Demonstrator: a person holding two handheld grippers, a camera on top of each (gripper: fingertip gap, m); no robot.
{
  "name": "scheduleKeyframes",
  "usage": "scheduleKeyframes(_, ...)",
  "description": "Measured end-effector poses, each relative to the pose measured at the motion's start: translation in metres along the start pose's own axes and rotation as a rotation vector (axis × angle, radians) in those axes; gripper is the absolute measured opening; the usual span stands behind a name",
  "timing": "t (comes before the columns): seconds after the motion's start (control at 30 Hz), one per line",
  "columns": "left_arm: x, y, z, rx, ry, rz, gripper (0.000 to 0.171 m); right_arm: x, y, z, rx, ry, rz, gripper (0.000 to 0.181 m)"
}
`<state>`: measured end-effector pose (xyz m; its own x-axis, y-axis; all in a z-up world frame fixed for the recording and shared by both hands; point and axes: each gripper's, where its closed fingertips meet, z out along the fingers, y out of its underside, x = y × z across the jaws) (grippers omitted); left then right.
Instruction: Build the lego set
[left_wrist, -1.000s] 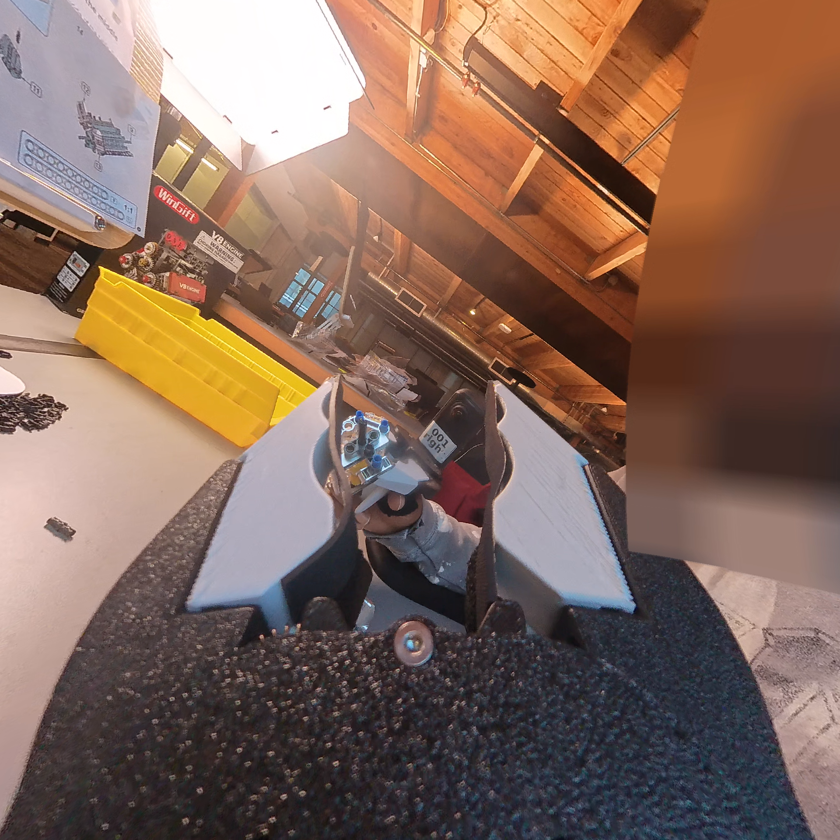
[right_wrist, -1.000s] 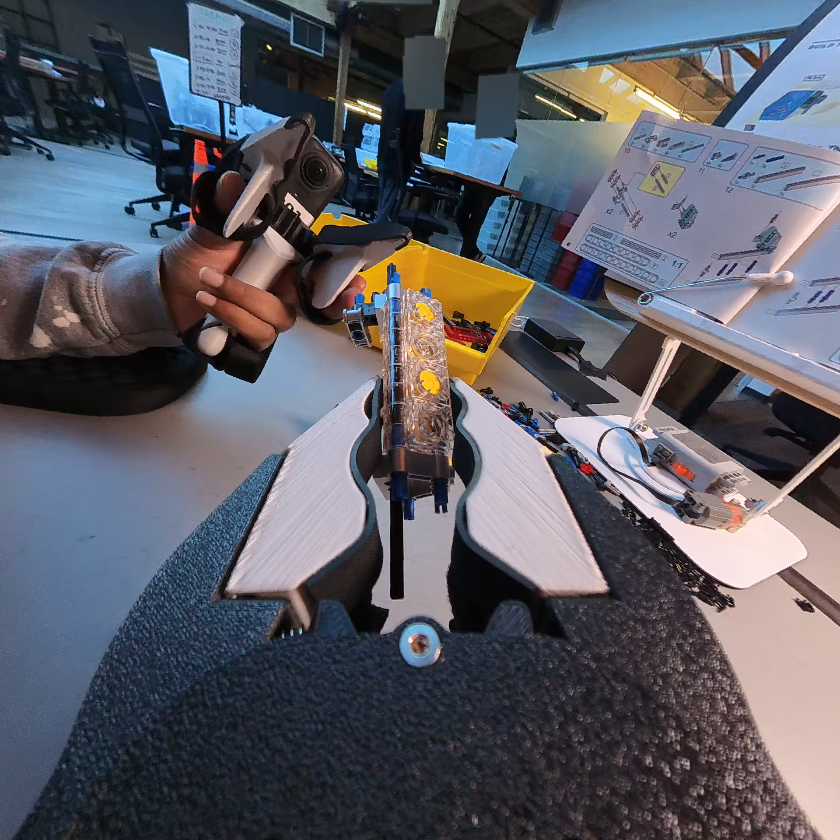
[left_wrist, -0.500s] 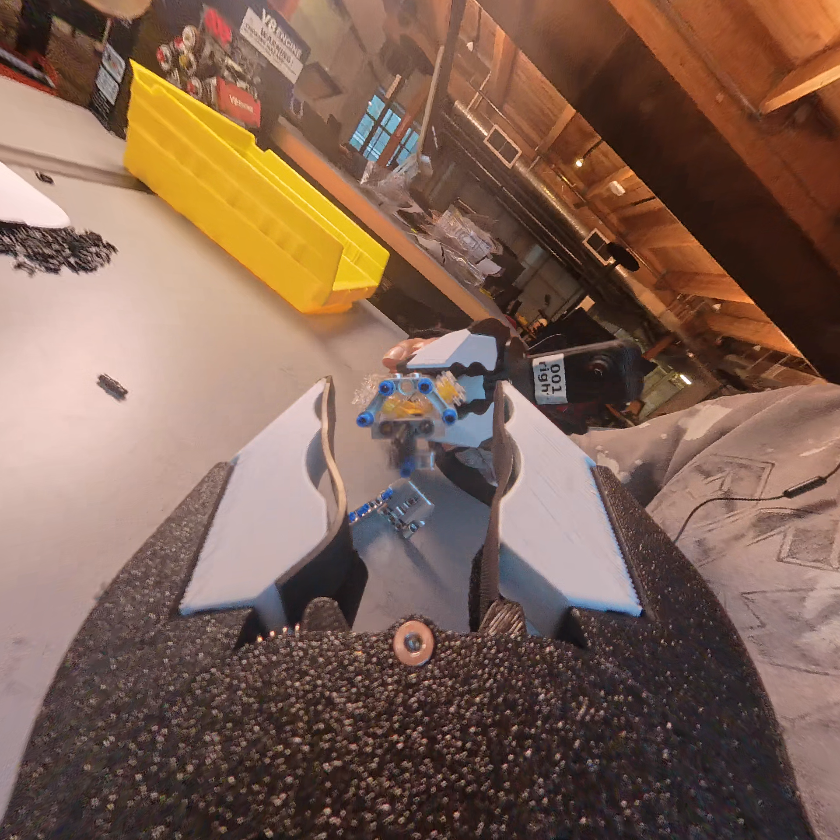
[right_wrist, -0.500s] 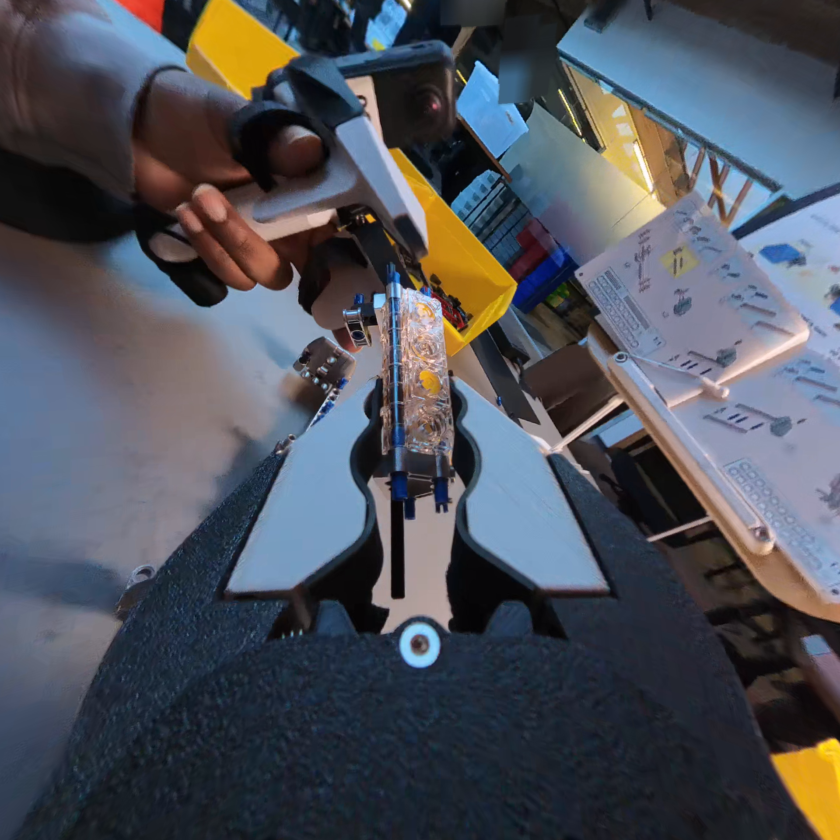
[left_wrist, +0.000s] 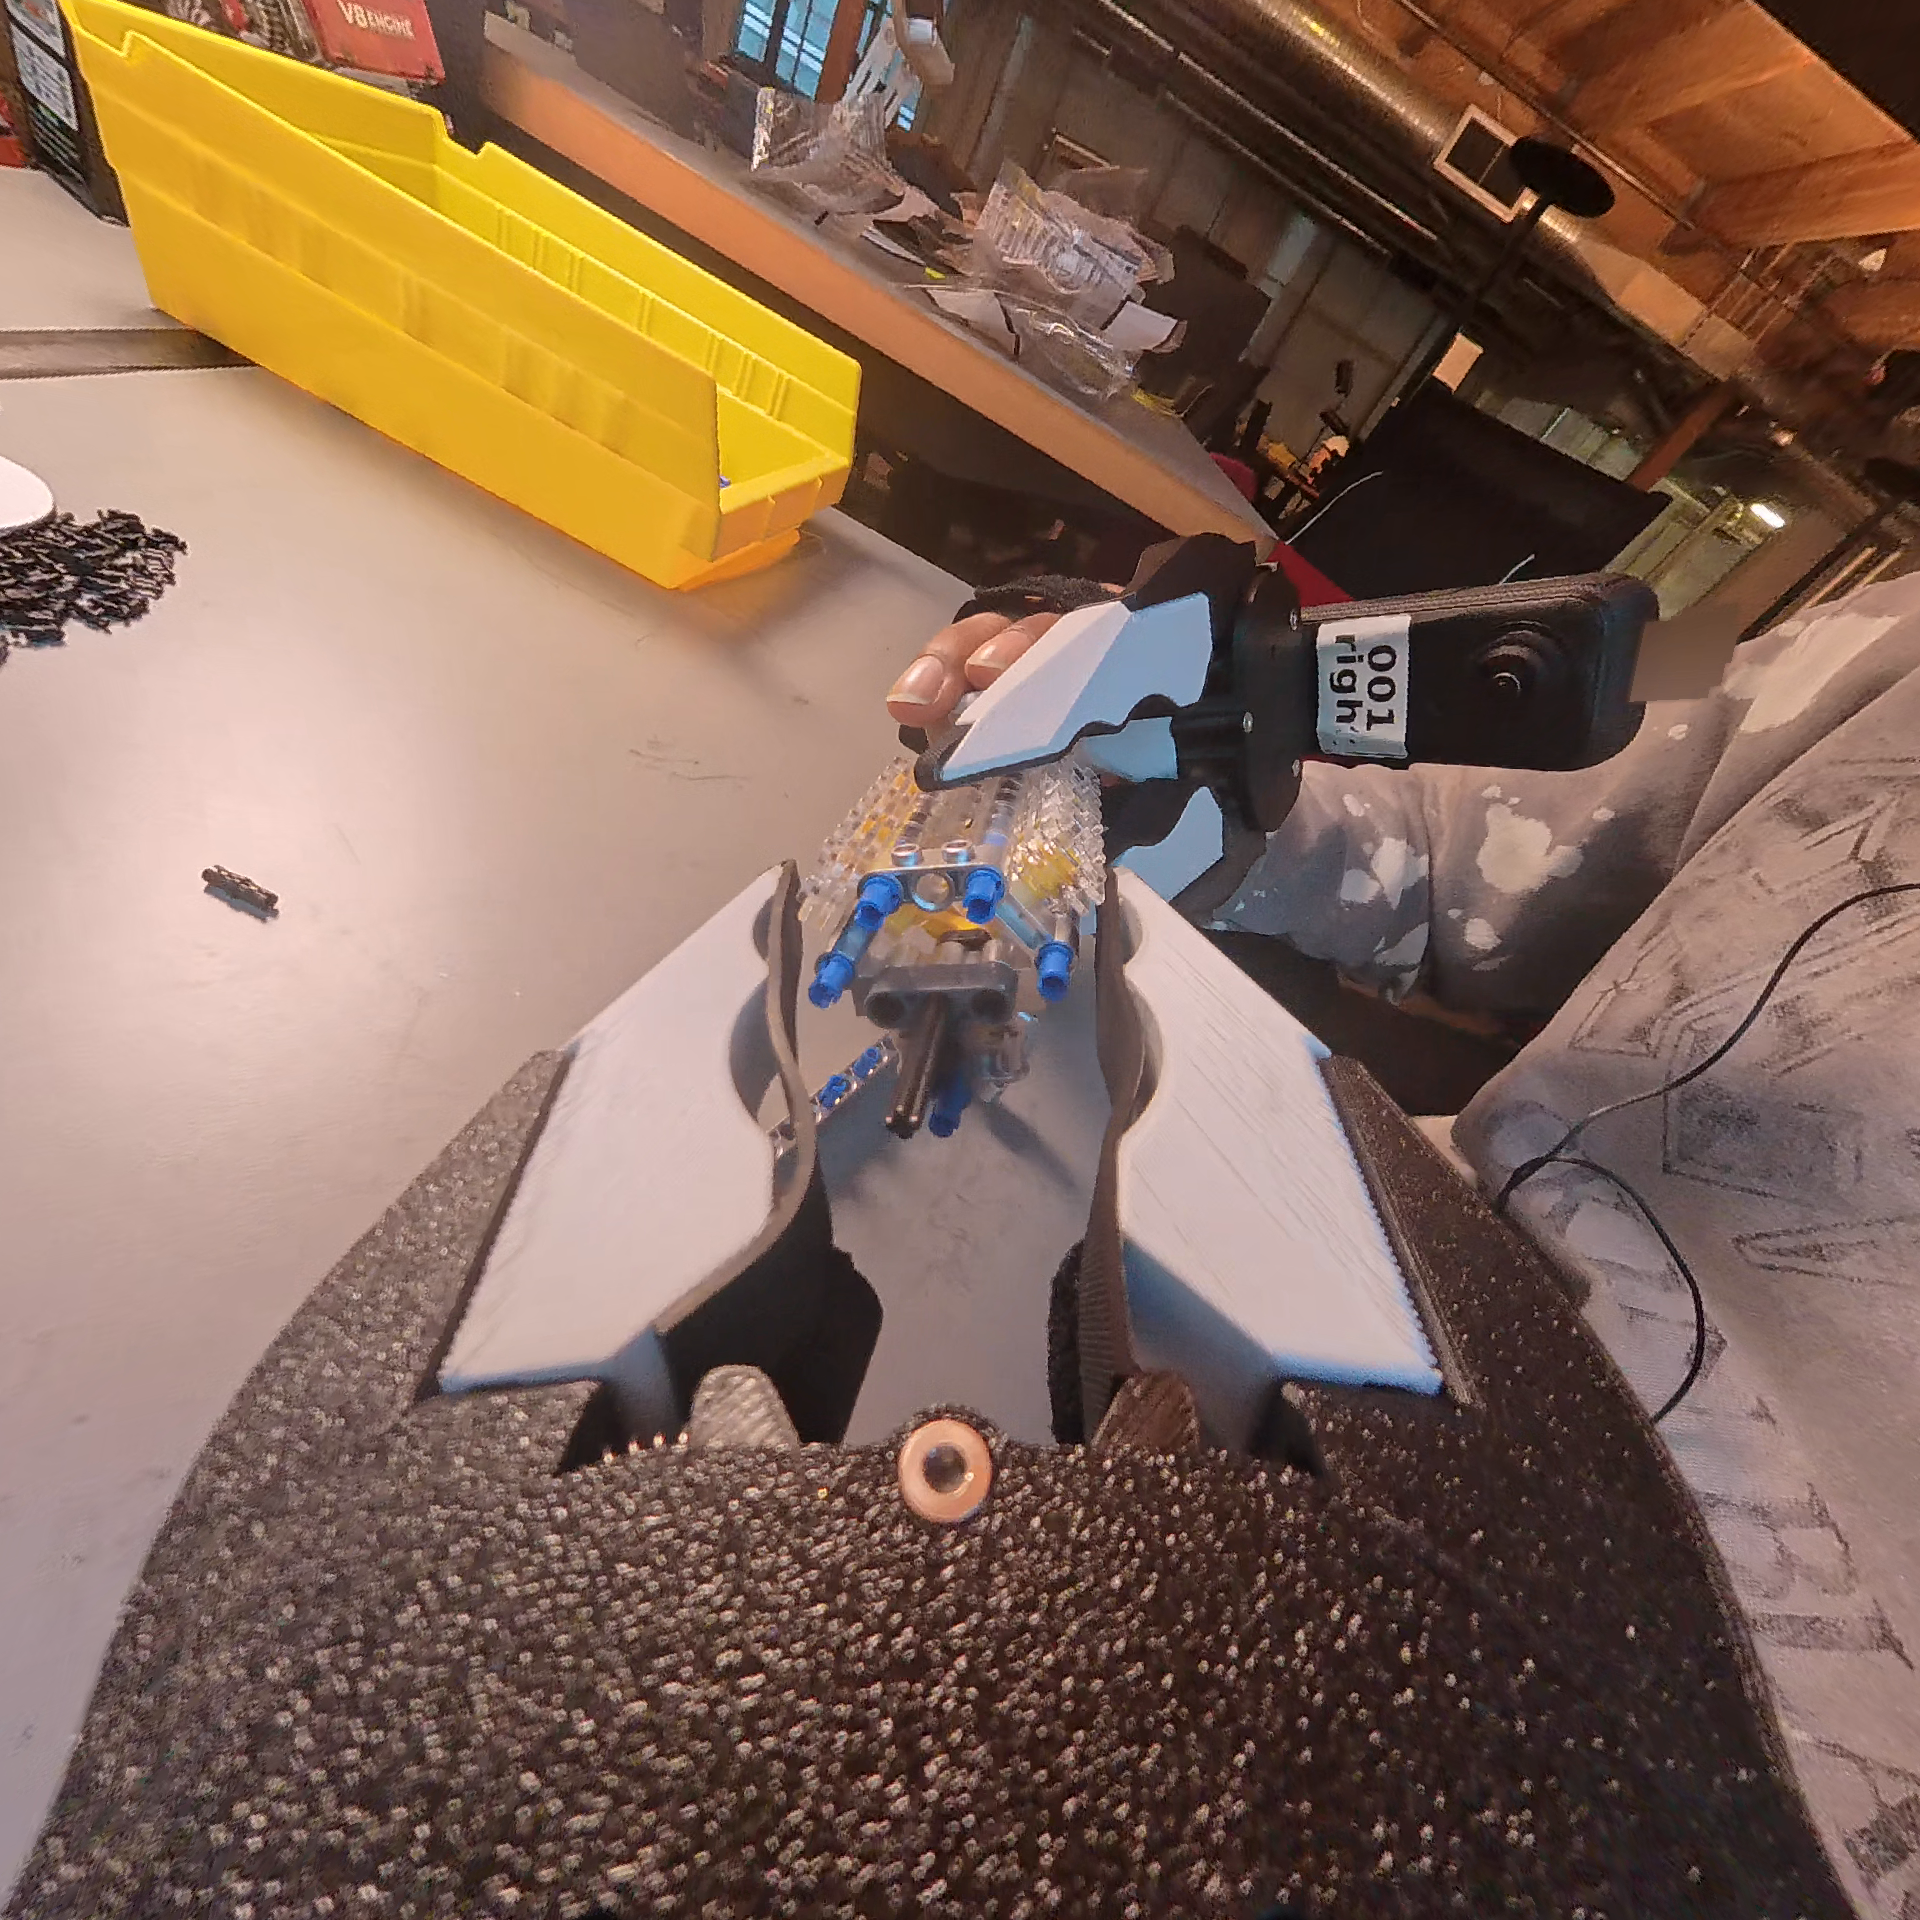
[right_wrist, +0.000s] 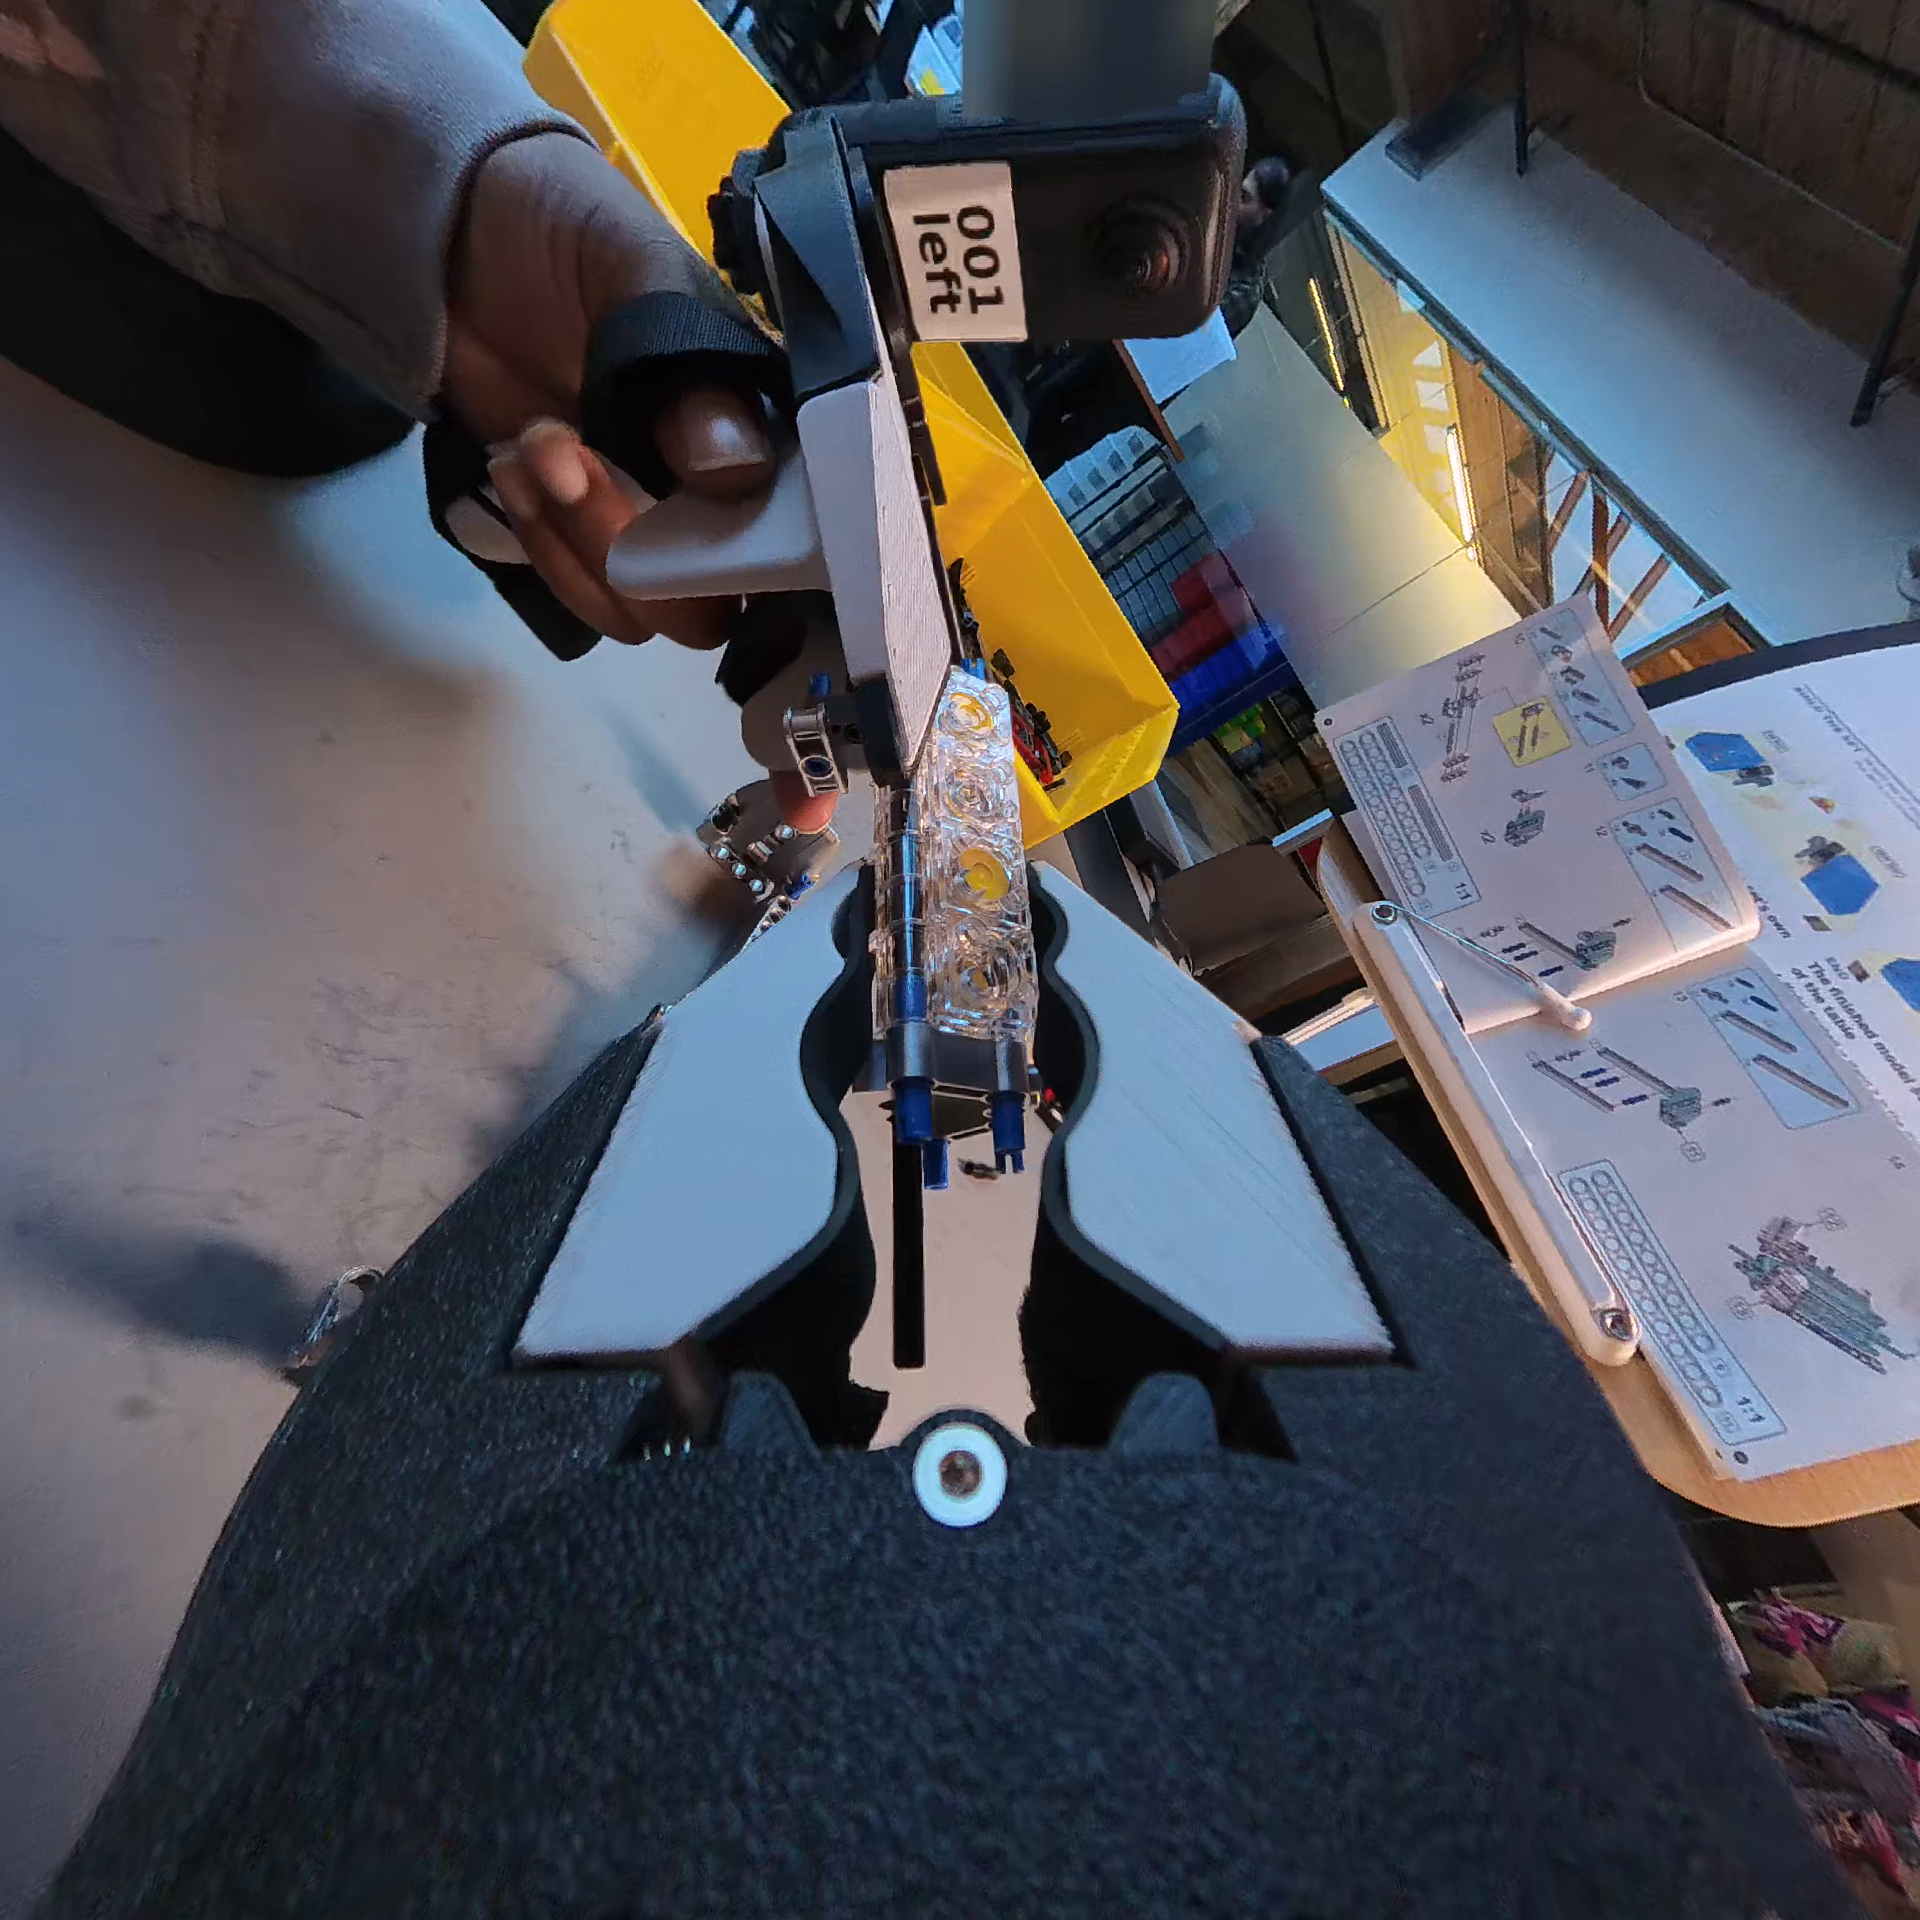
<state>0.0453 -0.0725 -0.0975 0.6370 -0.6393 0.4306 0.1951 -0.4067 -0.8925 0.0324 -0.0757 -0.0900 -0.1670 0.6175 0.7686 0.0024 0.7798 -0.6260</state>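
The right hand-held gripper (right_wrist: 940, 881) is clamped on a long assembly of clear studded bricks with yellow discs inside, grey end beams, blue pins and a black axle (right_wrist: 961, 935). The assembly lies lengthwise between its fingers, and its far end sticks out past the tips above the grey tabletop (left_wrist: 416, 831). The grip looks square and firm.

The left hand-held gripper (left_wrist: 945, 883) faces that free end. Its jaws are spread to either side of the clear bricks, and I cannot tell whether the pads touch them. Seen from the left hand-held gripper, the axle runs down the middle of the gap, so the two look well lined up.

Below the assembly a small grey studded part (right_wrist: 764, 842) lies on the tabletop. A yellow plastic bin (left_wrist: 468, 312) stands well beyond.
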Motion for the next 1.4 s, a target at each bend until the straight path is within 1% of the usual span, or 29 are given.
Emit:
scheduleKeyframes(0.13,0.002,-0.004,-0.001,0.013,-0.009,0.031,0.053,0.004,-0.004,0.000,0.006,0.022,0.002,0.026)
scheduleKeyframes(0.23,0.004,-0.007,-0.002,0.030,-0.010,0.046,0.053,0.009,-0.005,-0.002,0.019,0.037,0.042,0.029)
scheduleKeyframes(0.33,0.005,-0.009,-0.002,0.040,-0.020,0.080,0.053,0.009,-0.005,-0.002,0.043,-0.001,0.157,0.034)
scheduleKeyframes(0.4,0.006,-0.011,-0.005,0.050,-0.023,0.100,0.053,0.011,-0.005,-0.004,0.071,-0.040,0.281,0.044)
scheduleKeyframes(0.47,0.006,-0.014,-0.007,0.056,-0.036,0.133,0.053,0.009,-0.005,-0.006,0.089,-0.123,0.428,0.058)
scheduleKeyframes(0.53,0.006,-0.012,-0.007,0.034,-0.063,0.201,0.053,0.001,-0.003,-0.007,0.079,-0.256,0.598,0.073)
scheduleKeyframes(0.6,0.009,-0.009,-0.005,0.012,-0.072,0.264,0.053,-0.009,-0.003,-0.011,0.069,-0.381,0.721,0.077)
scheduleKeyframes(0.67,0.014,-0.003,0.000,-0.024,-0.079,0.355,0.053,-0.019,-0.002,-0.012,0.037,-0.476,0.789,0.079)
scheduleKeyframes(0.73,0.022,0.005,0.007,-0.059,-0.074,0.441,0.052,-0.035,0.000,-0.013,-0.018,-0.569,0.792,0.082)
scheduleKeyframes(0.83,0.031,0.013,0.014,-0.093,-0.060,0.533,0.053,-0.054,-0.004,-0.015,-0.039,-0.646,0.735,0.071)
scheduleKeyframes(0.87,0.033,0.015,0.015,-0.099,-0.055,0.553,0.053,-0.059,-0.004,-0.016,-0.048,-0.664,0.716,0.071)
scheduleKeyframes(1.03,0.037,0.017,0.015,-0.111,-0.061,0.621,0.053,-0.063,-0.003,-0.018,-0.060,-0.661,0.660,0.070)
scheduleKeyframes(1.23,0.036,0.013,0.015,-0.060,-0.057,0.579,0.055,-0.059,0.000,-0.018,-0.056,-0.632,0.657,0.069)
scheduleKeyframes(1.33,0.029,-0.005,0.001,0.008,-0.089,0.531,0.058,-0.049,0.015,-0.019,-0.090,-0.573,0.641,0.069)
scheduleKeyframes(1.4,0.007,-0.021,-0.016,0.037,-0.183,0.476,0.059,-0.031,0.031,-0.020,-0.110,-0.492,0.657,0.070)
